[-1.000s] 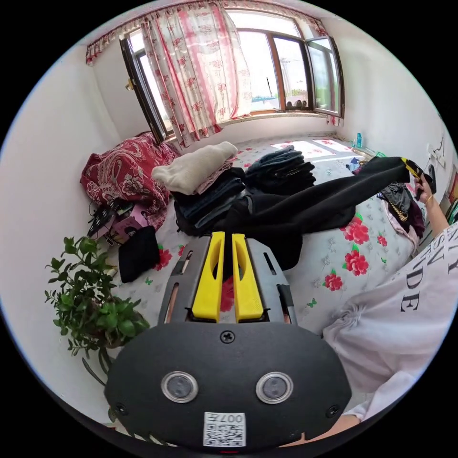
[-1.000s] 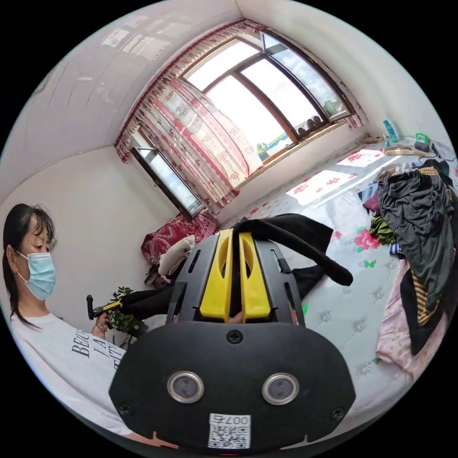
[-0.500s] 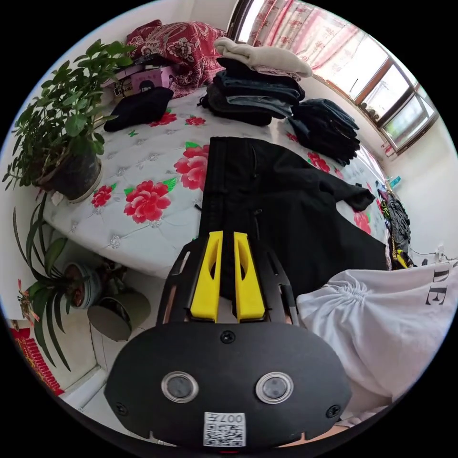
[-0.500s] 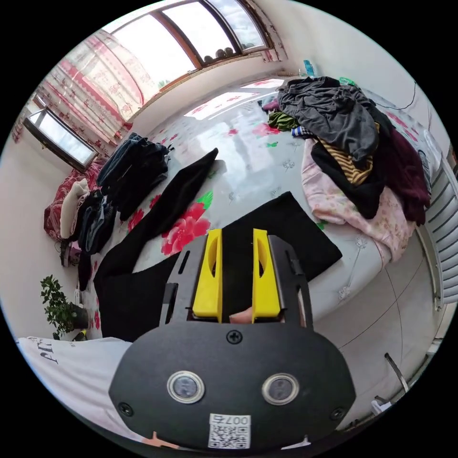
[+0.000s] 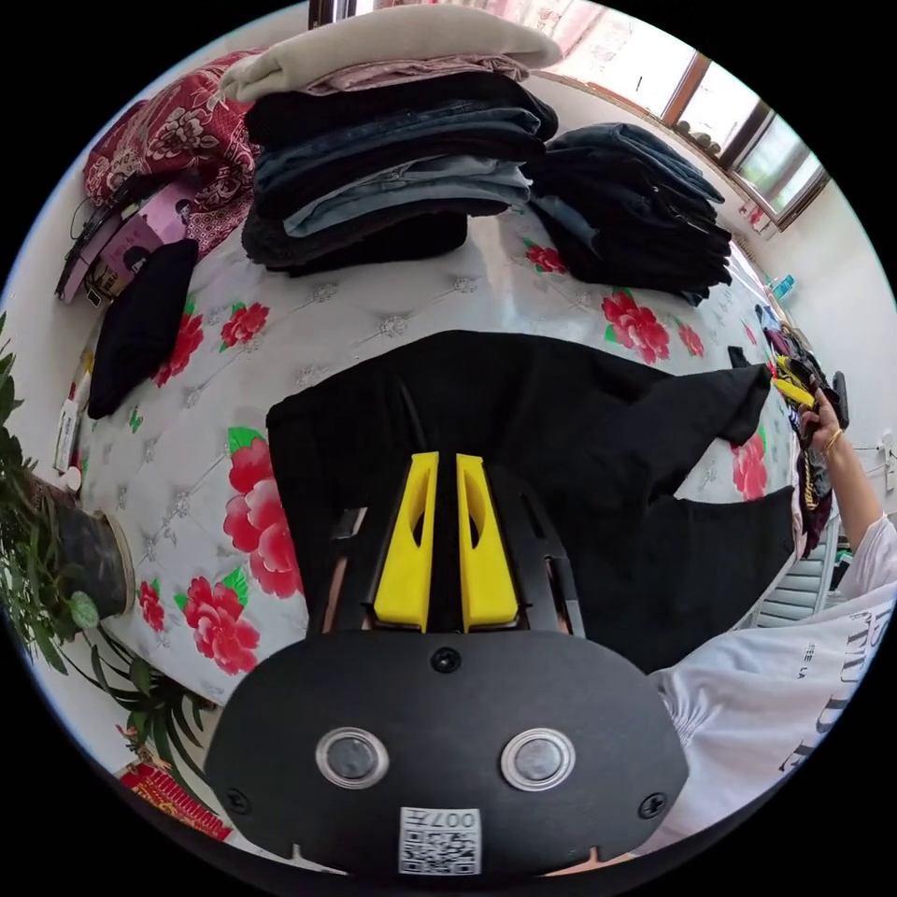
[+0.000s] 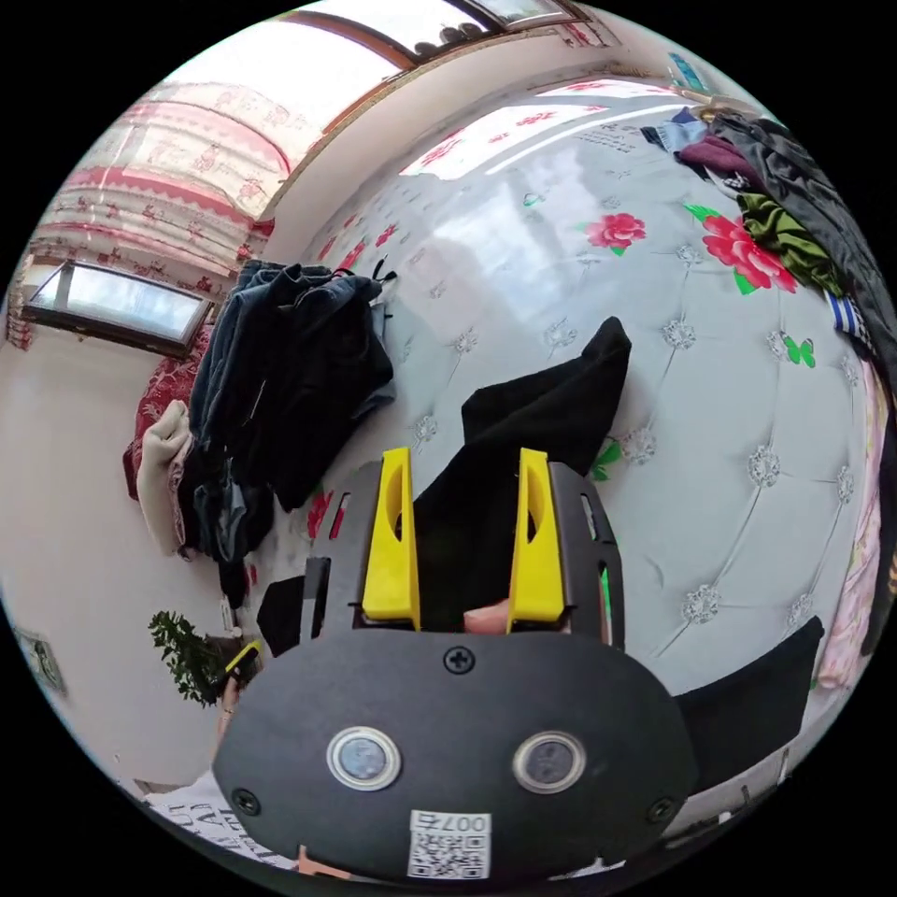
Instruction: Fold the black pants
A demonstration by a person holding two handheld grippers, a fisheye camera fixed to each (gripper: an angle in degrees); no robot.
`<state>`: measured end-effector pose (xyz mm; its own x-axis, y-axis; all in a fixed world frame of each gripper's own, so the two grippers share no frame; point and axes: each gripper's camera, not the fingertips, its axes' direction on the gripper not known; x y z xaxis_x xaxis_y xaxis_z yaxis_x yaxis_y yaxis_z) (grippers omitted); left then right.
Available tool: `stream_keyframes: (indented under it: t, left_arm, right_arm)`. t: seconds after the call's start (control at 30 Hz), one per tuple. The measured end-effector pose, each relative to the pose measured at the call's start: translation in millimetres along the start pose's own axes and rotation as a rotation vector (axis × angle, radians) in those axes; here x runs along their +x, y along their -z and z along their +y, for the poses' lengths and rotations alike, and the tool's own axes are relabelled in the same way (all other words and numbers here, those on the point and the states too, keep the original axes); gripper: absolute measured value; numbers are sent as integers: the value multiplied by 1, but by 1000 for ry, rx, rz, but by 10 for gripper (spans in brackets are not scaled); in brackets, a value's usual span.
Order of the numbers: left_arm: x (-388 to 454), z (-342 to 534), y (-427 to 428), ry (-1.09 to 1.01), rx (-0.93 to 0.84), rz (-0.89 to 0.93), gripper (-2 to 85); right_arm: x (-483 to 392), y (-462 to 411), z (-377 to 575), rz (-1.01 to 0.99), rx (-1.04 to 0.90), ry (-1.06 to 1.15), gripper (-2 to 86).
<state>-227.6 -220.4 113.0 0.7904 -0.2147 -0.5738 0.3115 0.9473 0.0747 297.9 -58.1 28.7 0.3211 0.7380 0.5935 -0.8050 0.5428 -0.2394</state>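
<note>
Black pants [image 5: 561,420], matte soft cloth, on tufted floral bedspread [image 5: 392,322]

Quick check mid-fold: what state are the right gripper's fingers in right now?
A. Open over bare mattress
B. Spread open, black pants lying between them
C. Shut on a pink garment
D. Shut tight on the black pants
B: in the right gripper view the yellow fingers stand apart with the black pants lying between them, not pinched.

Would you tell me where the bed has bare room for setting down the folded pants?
Bare bed lies between the pants and the loose clothes. The far-left edge is crowded with folded stacks.
</note>
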Motion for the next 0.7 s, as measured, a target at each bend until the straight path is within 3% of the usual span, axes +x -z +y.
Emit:
stream_keyframes:
  t: [0.17,0.3,0.37,0.43,0.53,0.6,0.7]
  left_arm:
    - [2,-40,-70,-42,-154,-157,20]
    - [1,-36,-91,-73,-123,-192,-3]
    - [-3,-30,-92,-63,-95,-181,-6]
    - [-5,-28,-96,-58,-82,-148,-8]
    - [-1,-34,-106,-74,-87,-122,-9]
    - [5,-40,-116,-115,-116,-167,-10]
    - [-1,-42,-122,-125,-132,-160,-10]
  right_arm:
    - [12,-43,-25,47,-66,-108,25]
    - [-3,50,7,-399,268,152,4]
    - [-9,97,48,-422,381,324,3]
    - [-1,125,91,-343,448,387,4]
    - [51,110,129,-235,411,184,14]
    - [98,80,143,-90,290,-41,35]
    - [108,78,166,41,337,-61,65]
